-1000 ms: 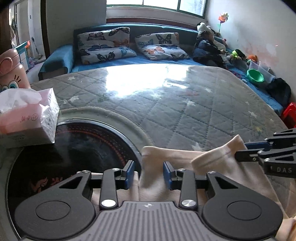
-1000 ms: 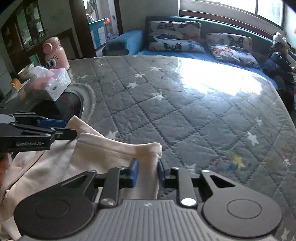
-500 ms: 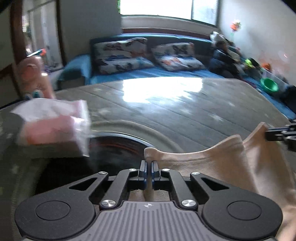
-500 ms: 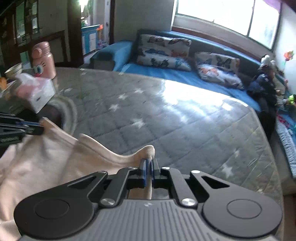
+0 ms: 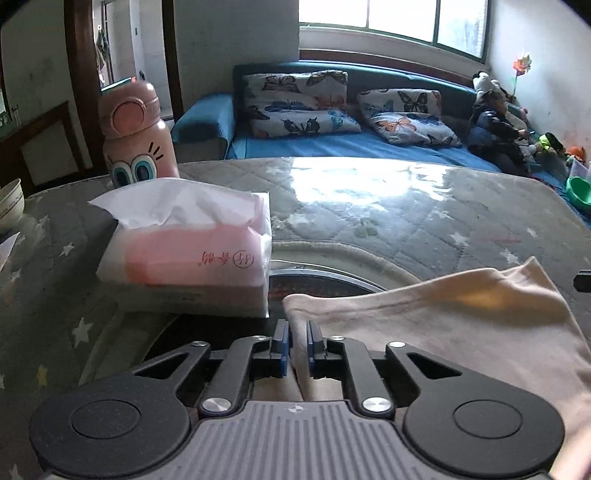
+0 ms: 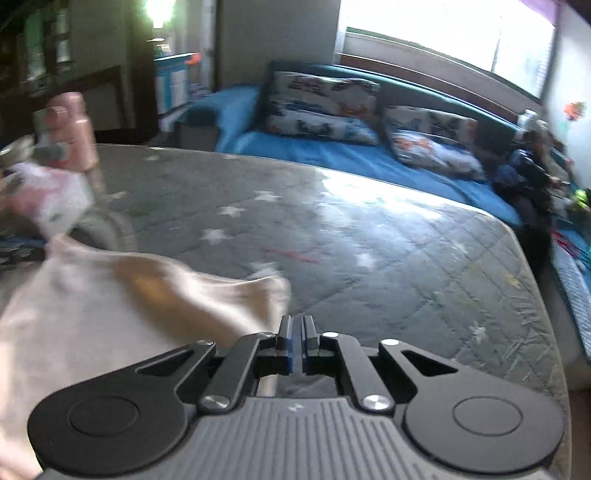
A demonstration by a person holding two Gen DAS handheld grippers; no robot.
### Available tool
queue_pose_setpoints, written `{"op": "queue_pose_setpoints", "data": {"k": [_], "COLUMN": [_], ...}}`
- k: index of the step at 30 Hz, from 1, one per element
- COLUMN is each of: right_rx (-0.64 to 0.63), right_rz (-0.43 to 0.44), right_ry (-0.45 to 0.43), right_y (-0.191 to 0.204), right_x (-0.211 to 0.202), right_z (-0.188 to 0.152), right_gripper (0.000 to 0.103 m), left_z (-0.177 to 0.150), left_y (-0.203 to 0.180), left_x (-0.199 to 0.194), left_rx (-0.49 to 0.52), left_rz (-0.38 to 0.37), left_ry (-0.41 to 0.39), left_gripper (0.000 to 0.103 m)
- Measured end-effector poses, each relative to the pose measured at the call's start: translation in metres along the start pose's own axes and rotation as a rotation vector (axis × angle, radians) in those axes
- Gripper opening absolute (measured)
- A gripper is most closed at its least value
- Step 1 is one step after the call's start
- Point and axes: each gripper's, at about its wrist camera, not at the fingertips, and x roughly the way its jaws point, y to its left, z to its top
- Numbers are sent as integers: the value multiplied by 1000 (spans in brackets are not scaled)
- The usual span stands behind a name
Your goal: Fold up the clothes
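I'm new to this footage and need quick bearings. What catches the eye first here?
A cream garment stretches across the near edge of the grey star-quilted table, pinched by the left gripper, whose jaws are opening, and the right gripper. To the left sit a pink tissue pack and a pink cartoon-eyed bottle.

Home, lived-in family room. Blue sofa bed (image 5: 351, 147) under the window (image 5: 399, 22), butterfly-print pillows (image 5: 299, 107), toys (image 5: 550, 142) piled at the far wall. Quilted star-pattern cover on the counter (image 5: 424, 218), tissue pack (image 5: 184, 243), pink cartoon bottle (image 5: 136, 136).
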Motion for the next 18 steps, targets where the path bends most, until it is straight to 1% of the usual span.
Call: {"op": "queue_pose_setpoints", "data": {"k": [1, 3, 4, 5, 7, 12, 14, 17, 18], "right_rx": [-18, -42, -54, -69, -96, -165, -191, -213, -215], "right_rz": [26, 83, 112, 141, 195, 290, 312, 323, 323], "right_ry": [2, 0, -1, -1, -2, 32, 34, 24, 25], "right_y": [5, 16, 21, 28, 44, 85, 98, 114, 118], "right_x": [-9, -28, -39, -49, -69, -100, -108, -116, -117], "right_z": [-2, -9, -13, -18, -30, -64, -75, -87, -90], "right_gripper": [7, 9, 9, 9, 10, 11, 13, 22, 23], "left_z": [-4, -12, -16, -21, -34, -70, -85, -103, -108], "left_y": [-4, -11, -15, -19, -28, -44, -51, -60, -63], "left_x": [-10, -29, -38, -50, -73, -115, -129, -146, -150], "left_rx": [16, 49, 65, 87, 132, 177, 197, 223, 233], "left_rz": [-16, -47, -63, -77, -138, -272, -314, -363, -375], "left_ry": [-6, -19, -25, -31, -40, 1, 4, 8, 6], "left_gripper": [19, 32, 37, 43, 44, 44, 44, 47, 47]}}
